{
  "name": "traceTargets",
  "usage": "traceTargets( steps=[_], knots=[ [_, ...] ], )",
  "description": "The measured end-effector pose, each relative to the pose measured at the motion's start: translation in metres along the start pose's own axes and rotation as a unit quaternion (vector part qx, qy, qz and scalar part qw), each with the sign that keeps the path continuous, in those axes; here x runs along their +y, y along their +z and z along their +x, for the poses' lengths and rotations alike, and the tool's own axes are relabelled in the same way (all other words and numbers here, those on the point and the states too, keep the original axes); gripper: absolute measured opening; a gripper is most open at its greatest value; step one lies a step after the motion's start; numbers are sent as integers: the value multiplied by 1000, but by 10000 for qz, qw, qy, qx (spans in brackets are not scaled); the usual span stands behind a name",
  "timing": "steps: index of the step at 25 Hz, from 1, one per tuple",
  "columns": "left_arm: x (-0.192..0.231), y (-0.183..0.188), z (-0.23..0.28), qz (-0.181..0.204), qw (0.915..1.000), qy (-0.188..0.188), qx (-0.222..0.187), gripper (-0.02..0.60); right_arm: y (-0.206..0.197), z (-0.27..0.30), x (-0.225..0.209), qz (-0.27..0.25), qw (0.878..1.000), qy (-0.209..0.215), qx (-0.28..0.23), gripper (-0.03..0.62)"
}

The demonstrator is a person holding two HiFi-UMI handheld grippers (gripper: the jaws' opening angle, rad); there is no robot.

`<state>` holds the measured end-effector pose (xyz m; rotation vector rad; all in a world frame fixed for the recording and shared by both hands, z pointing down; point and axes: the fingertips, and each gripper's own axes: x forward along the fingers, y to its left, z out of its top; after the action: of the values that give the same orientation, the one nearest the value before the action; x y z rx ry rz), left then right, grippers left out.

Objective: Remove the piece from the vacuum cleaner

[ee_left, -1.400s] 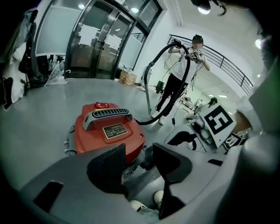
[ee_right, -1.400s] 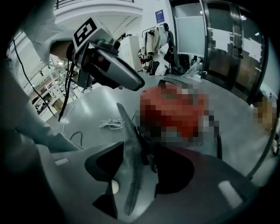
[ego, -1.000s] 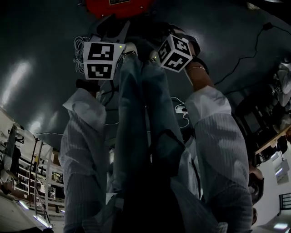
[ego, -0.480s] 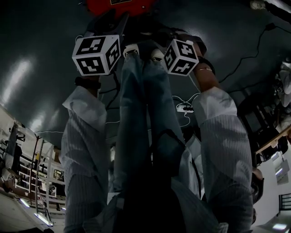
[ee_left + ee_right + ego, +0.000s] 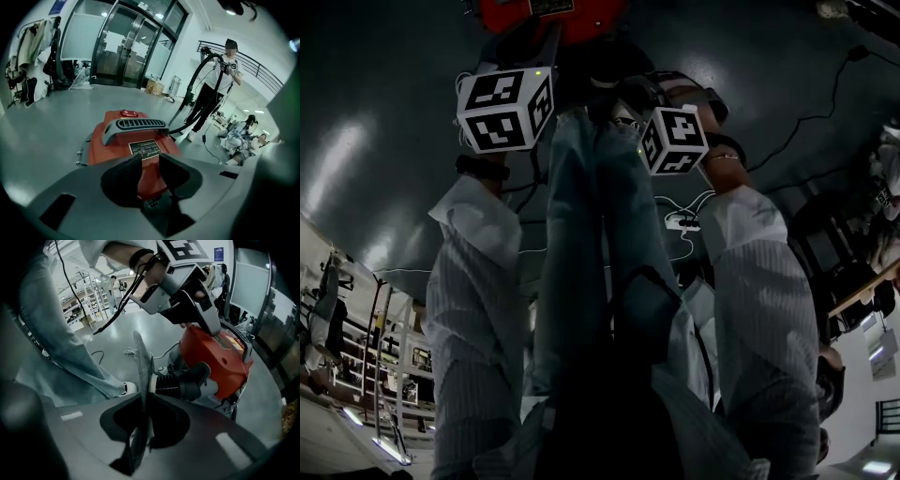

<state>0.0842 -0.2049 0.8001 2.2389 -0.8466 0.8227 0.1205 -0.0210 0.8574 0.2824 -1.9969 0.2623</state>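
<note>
The red vacuum cleaner (image 5: 124, 140) stands on the grey floor, with a grey vented handle (image 5: 136, 125) and a red button on top. My left gripper (image 5: 150, 160) hovers at its rear edge. Its jaws are closing with a gap still between them, and the red body shows in that gap. A black ribbed hose connector (image 5: 180, 380) plugs into the vacuum's (image 5: 215, 357) front. My right gripper (image 5: 144, 397) is shut on a thin grey-blue strip of woven cloth (image 5: 140, 366) that stands upright between its jaws. In the head view both marker cubes (image 5: 504, 108) (image 5: 675, 139) sit beside jeans legs.
A person (image 5: 220, 84) holding a black hose stands on the far side, with others seated on the floor (image 5: 243, 136). Glass doors (image 5: 126, 47) and a coat rack (image 5: 28, 61) line the back. Cables (image 5: 806, 122) and a power strip (image 5: 675, 223) lie on the floor.
The left marker cube has shifted up toward the vacuum. The right marker cube has dropped down and to the right, nearer the person's legs.
</note>
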Motion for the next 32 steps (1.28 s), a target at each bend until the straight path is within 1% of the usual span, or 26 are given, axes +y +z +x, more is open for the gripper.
traceTargets(
  steps=[4, 9, 13, 17, 18, 19, 20, 21, 22, 23, 25, 27, 29, 31, 32],
  knots=[
    [-4, -5, -5, 119, 9999, 39, -7, 118, 0, 0, 10, -202, 9998, 59, 44, 29],
    [-12, -11, 0, 124, 9999, 41, 30, 118, -8, 0, 17, -316, 9994, 95, 59, 32],
    [-19, -22, 10, 148, 9999, 83, 33, 118, -23, 7, 28, -438, 9986, 273, 85, 43],
    [-15, -21, 9, 155, 9998, 100, 26, 118, -19, 10, 31, -491, 9979, 412, 95, 48],
    [-16, -21, 9, 156, 9998, 104, 29, 118, -20, 10, 35, -491, 9973, 529, 100, 49],
    [-17, -22, 10, 157, 9998, 110, 34, 118, -22, 10, 45, -555, 9956, 743, 115, 53],
    [-19, -24, 11, 157, 9998, 119, 36, 118, -26, 12, 60, -682, 9924, 1012, 142, 26],
    [-20, -25, 13, 152, 9998, 128, 36, 118, -30, 14, 76, -774, 9893, 1225, 167, 23],
    [-20, -26, 13, 144, 9998, 135, 29, 118, -32, 16, 90, -702, 9888, 1310, 161, 22],
    [-21, -26, 13, 132, 9998, 136, 15, 117, -33, 16, 98, -428, 9906, 1296, 109, 21],
    [-22, -26, 13, 76, 9999, 127, -1, 118, -33, 11, 102, 343, 9925, 1177, -26, 22],
    [-24, -26, 9, 5, 9999, 100, 112, 118, -31, 3, 96, 1058, 9889, 1035, -125, 23],
    [-31, -22, -7, -51, 9998, 31, 177, 118, -26, -9, 82, 1790, 9800, 832, -270, 23],
    [-38, -8, -36, -96, 9999, 57, -111, 117, -21, -30, 65, 2474, 9660, 608, -438, 23],
    [-40, 1, -56, -96, 9995, 140, -283, 101, -17, -44, 59, 2790, 9574, 516, -534, 23]
  ],
)
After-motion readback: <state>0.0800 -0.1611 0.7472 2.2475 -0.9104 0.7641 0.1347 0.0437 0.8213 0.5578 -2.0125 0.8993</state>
